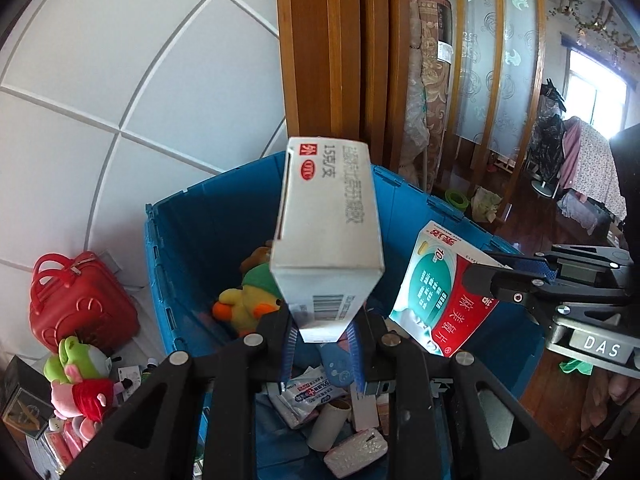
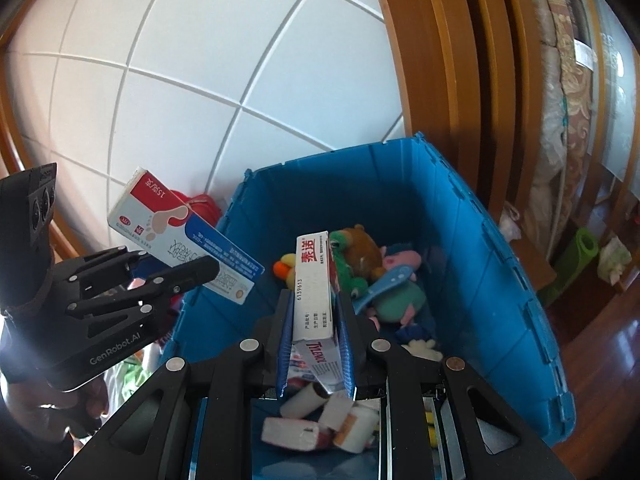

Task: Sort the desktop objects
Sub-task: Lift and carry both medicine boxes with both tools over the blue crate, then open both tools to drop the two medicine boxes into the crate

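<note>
Closest in, the left gripper [image 1: 325, 334] clamps a white medicine box [image 1: 326, 236] and holds it above the open blue bin [image 1: 192, 216]. Just beside it, the right gripper [image 2: 316, 344] pinches a red-and-white pill box [image 2: 316, 292] over the same bin. Deeper inside lie stuffed toys [image 2: 360, 264] and small packets [image 2: 312, 428].

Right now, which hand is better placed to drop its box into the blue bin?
Right. The right tool holds its Tylenol box over the blue bin, while the left tool's foot-cream box hangs near the rim.
</note>
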Demonstrator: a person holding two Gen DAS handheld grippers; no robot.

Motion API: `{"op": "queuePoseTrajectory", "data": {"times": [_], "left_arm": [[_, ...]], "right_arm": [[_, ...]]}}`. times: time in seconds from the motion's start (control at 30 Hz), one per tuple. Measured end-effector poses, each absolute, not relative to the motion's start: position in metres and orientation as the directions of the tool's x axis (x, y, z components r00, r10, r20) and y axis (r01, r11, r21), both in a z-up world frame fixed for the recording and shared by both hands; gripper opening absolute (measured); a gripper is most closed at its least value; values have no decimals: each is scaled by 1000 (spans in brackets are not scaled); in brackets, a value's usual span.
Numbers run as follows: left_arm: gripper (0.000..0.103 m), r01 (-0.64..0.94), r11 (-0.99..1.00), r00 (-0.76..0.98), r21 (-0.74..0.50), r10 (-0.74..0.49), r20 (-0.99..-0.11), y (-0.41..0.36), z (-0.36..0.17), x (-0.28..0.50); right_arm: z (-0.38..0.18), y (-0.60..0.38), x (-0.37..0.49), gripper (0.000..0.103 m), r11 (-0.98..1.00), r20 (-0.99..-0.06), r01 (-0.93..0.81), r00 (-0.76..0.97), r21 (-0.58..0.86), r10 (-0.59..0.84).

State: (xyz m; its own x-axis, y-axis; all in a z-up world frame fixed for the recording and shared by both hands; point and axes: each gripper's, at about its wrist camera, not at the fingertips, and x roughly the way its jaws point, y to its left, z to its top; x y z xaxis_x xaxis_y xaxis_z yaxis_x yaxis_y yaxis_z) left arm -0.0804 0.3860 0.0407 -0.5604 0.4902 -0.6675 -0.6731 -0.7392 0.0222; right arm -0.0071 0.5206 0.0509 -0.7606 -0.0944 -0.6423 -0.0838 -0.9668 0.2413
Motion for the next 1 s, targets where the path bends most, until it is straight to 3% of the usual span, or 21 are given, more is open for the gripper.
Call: {"op": "queuePoseTrajectory", "data": {"times": [0.13,0.2,0.23,0.27,0.53,1.0], "left_arm": [[26,-658,-752,-572,31,473,-670,390,39,-83],[71,-636,-770,-589,49,443,-676,390,37,-85],[103,-616,-786,-606,57,426,-672,388,37,-86],[103,-593,-803,-624,61,410,-665,382,36,-87],[103,-456,-888,-658,61,290,-695,316,24,-92],[103,-252,-967,-686,24,161,-710,166,15,-66]], "right_arm": [[45,525,-13,21,-968,-658,-99,-749,230,-80],[42,527,-16,42,-971,-667,-122,-743,205,-48],[41,528,-17,84,-971,-670,-132,-741,198,-36],[40,530,-18,100,-970,-666,-140,-745,199,-29],[42,503,-22,103,-976,-671,-104,-739,190,-52],[44,350,-43,103,-988,-696,73,-702,136,-147]]}}
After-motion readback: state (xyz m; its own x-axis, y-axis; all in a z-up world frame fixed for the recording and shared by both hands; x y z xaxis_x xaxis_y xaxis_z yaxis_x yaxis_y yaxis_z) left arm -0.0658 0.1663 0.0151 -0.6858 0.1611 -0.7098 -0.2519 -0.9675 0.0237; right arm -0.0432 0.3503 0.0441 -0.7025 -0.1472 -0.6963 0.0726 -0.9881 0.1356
